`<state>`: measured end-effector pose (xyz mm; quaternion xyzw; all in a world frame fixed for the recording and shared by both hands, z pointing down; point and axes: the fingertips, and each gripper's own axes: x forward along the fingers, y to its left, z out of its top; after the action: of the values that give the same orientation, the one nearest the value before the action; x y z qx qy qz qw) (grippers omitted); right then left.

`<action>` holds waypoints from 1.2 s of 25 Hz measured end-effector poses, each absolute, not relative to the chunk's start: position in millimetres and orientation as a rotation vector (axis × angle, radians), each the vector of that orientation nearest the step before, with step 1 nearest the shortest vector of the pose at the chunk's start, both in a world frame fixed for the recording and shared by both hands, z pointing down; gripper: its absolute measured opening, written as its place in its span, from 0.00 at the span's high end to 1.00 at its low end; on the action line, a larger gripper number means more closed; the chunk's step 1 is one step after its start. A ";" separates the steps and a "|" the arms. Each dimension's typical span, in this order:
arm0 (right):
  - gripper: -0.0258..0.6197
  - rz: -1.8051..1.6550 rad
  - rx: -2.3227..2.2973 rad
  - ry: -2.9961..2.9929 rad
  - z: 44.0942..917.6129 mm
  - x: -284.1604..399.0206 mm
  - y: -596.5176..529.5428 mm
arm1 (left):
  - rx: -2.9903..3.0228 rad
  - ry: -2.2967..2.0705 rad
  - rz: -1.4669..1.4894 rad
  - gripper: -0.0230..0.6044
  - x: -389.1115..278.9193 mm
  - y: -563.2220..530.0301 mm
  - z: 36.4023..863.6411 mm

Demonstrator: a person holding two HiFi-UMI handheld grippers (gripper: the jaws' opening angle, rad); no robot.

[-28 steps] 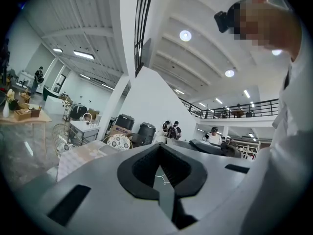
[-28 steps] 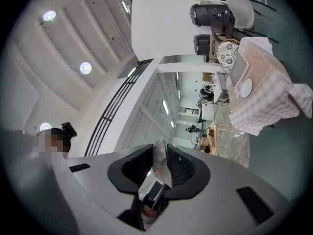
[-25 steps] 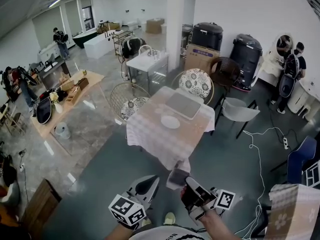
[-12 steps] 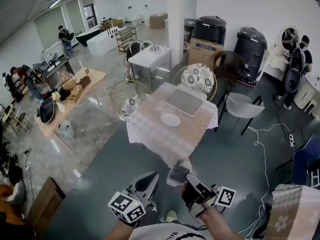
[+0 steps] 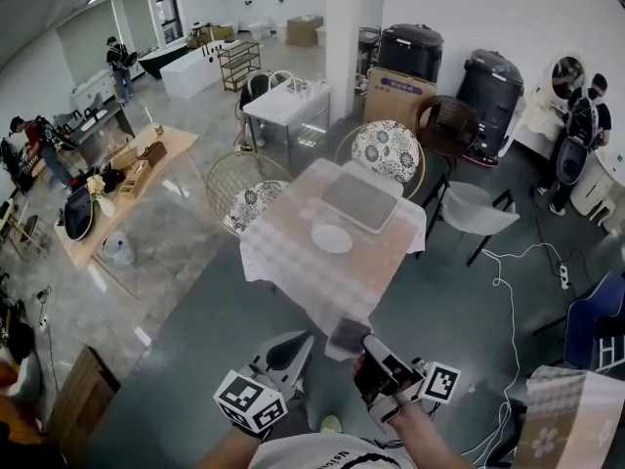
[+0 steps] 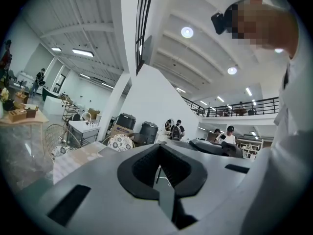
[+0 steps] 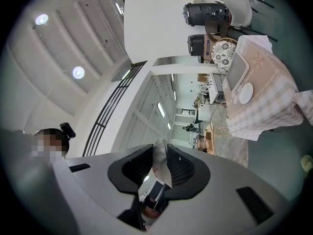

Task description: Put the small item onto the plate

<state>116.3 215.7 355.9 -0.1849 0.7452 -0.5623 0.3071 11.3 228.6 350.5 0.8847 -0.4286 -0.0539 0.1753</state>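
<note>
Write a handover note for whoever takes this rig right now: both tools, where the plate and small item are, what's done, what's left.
Left tool: shut, nothing in it, held low beside the right one.
Right tool: shut on the small packet, a flat pale pouch.
Plate: white, bare, on the checked table some way ahead.
Done: the packet is gripped.
Left: walk up to the table, lay the packet on the plate, open the right tool.
</note>
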 end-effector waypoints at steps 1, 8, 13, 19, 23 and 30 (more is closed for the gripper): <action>0.82 -1.488 -0.496 1.969 357.5 111.8 206.2 | 2.515 -1.210 -0.146 0.96 8.0 218.8 352.3; 0.82 -1.482 -0.550 1.958 365.5 74.5 132.7 | 2.570 -1.157 -0.095 0.96 -22.2 139.8 365.2; 0.82 -1.467 -0.617 1.939 375.7 51.9 83.9 | 2.600 -1.082 -0.070 0.96 -42.3 85.9 375.7; 0.82 -1.459 -0.706 1.900 389.0 44.3 41.0 | 2.635 -0.983 -0.043 0.96 -45.6 38.8 390.7; 0.82 -1.457 -0.752 1.891 401.3 48.2 16.1 | 2.649 -0.948 -0.039 0.96 -43.3 14.7 400.7; 0.82 -1.499 -0.792 1.848 435.6 55.5 -28.8 | 2.623 -0.911 -0.025 0.96 -35.5 -36.0 432.8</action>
<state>55.5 -28.8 435.6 -0.3000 0.7003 -0.5678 0.3116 -35.5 -36.0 432.8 0.9290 -0.3227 -0.0089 0.1811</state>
